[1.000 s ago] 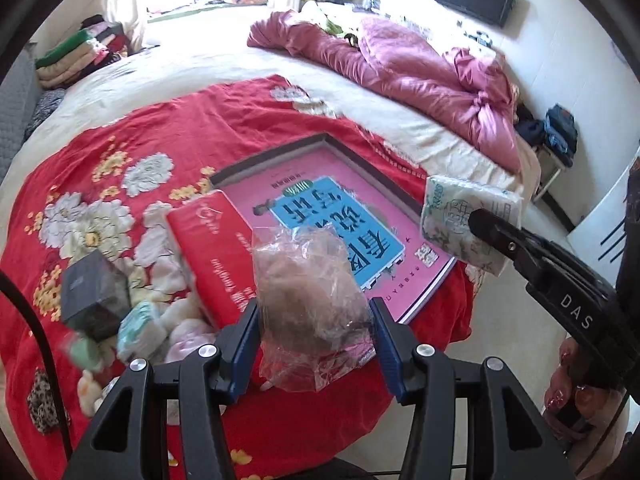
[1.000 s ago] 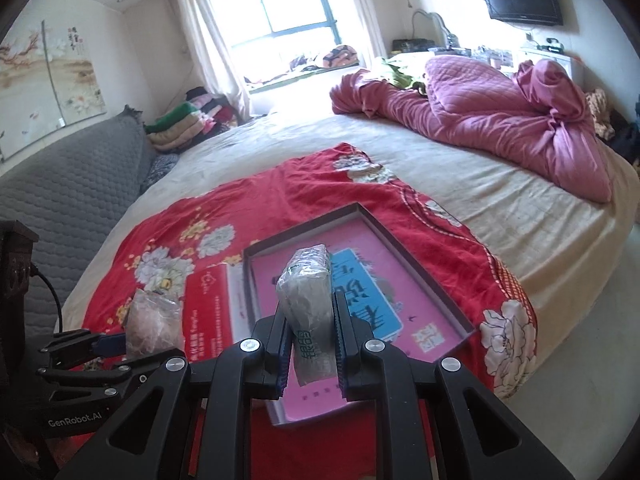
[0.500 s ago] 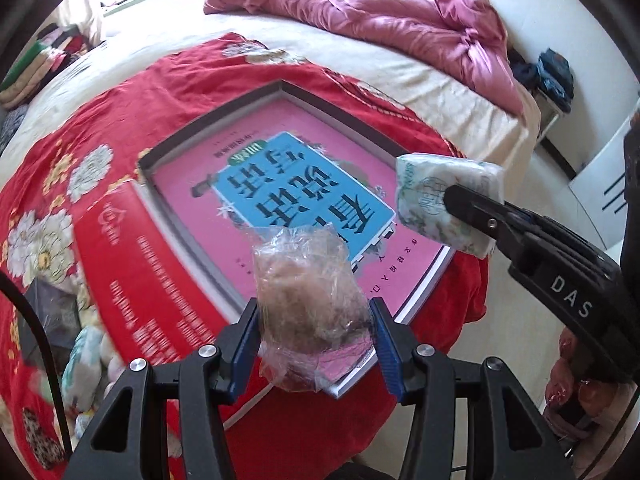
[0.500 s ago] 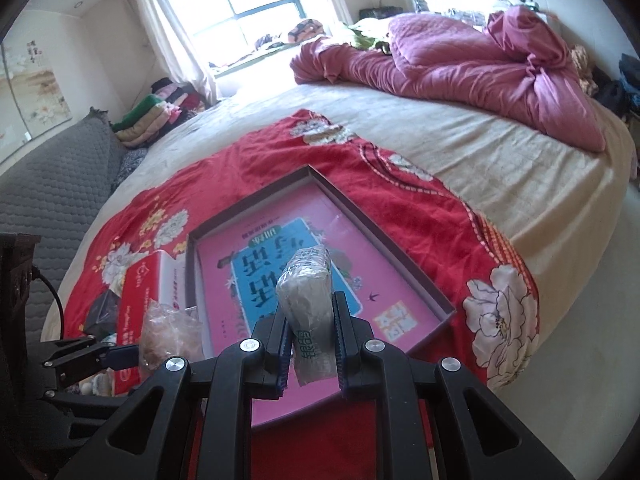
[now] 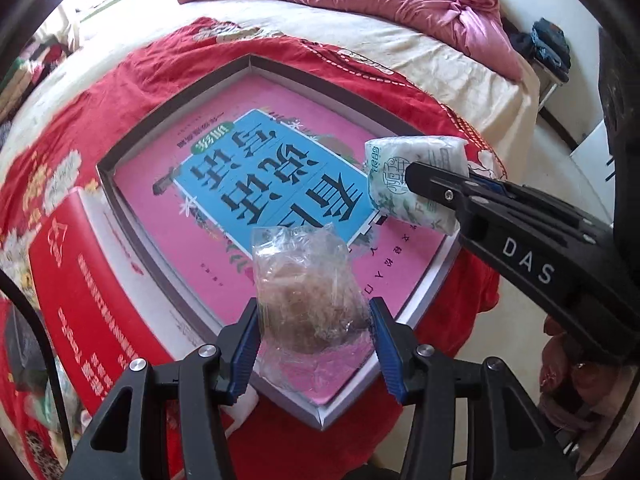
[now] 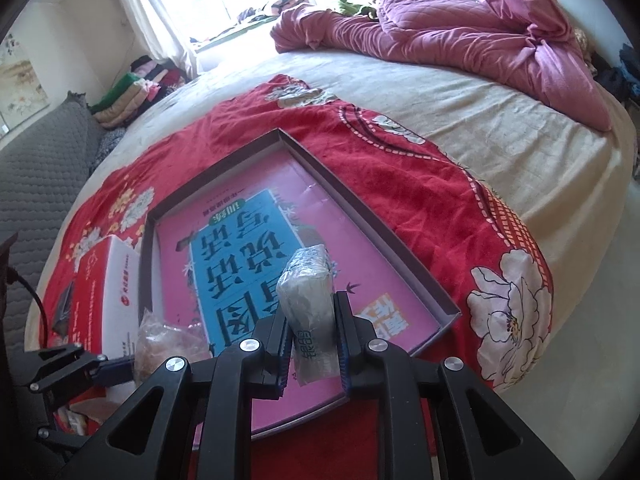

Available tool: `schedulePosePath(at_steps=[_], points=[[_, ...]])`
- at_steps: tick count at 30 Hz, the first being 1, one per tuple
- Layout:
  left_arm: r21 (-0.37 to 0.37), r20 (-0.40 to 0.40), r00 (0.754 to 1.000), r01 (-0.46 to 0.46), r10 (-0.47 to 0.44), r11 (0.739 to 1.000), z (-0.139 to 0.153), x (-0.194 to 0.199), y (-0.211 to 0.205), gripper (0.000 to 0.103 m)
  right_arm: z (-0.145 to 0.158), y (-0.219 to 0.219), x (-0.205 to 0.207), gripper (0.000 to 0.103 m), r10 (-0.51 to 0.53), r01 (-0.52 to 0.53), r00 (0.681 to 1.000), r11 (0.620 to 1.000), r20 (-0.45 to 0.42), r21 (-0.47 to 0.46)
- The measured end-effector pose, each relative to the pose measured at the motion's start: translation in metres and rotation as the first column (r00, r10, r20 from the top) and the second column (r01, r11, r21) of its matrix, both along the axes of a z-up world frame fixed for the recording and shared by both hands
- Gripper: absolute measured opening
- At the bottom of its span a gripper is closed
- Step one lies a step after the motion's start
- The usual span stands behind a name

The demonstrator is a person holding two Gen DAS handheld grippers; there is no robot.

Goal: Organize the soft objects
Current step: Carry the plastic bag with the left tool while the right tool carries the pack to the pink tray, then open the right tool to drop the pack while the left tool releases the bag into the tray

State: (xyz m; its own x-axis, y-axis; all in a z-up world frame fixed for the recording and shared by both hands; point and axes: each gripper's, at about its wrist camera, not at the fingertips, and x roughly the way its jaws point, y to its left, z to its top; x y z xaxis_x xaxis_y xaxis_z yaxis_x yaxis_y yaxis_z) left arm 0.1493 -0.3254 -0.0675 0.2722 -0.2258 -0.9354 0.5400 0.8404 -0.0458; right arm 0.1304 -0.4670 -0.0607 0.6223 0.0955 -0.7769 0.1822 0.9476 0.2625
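Left wrist view | my left gripper (image 5: 313, 340) squeezes clear bag (image 5: 306, 292) over tray's (image 5: 434, 280) near corner | my right gripper (image 6: 313, 346) pinches tissue pack (image 6: 308, 304), jaws just loosened

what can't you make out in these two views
- Left wrist view: what the clear bag in the left tongs holds; crinkled plastic blurs the brownish contents.
- Left wrist view: small things at the lower left edge, blurred and cut off.
- Right wrist view: print on the tissue pack in the right tongs, too small.
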Motion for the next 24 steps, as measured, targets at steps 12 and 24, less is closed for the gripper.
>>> schedulePosePath(at_steps=[12,24], points=[[0.027,-0.017,1.0,0.013,-0.013,1.0,-0.007,0.01,-0.012,0.054,-0.006,-0.021,-0.001,0.039,-0.094,0.093,0.995,0.995,-0.025,-0.034],[0.05,-0.016,1.0,0.027,-0.026,0.998,-0.012,0.01,-0.017,0.054,0.005,-0.02,-0.008,0.048,-0.101,0.101,0.995,0.993,0.002,-0.069]])
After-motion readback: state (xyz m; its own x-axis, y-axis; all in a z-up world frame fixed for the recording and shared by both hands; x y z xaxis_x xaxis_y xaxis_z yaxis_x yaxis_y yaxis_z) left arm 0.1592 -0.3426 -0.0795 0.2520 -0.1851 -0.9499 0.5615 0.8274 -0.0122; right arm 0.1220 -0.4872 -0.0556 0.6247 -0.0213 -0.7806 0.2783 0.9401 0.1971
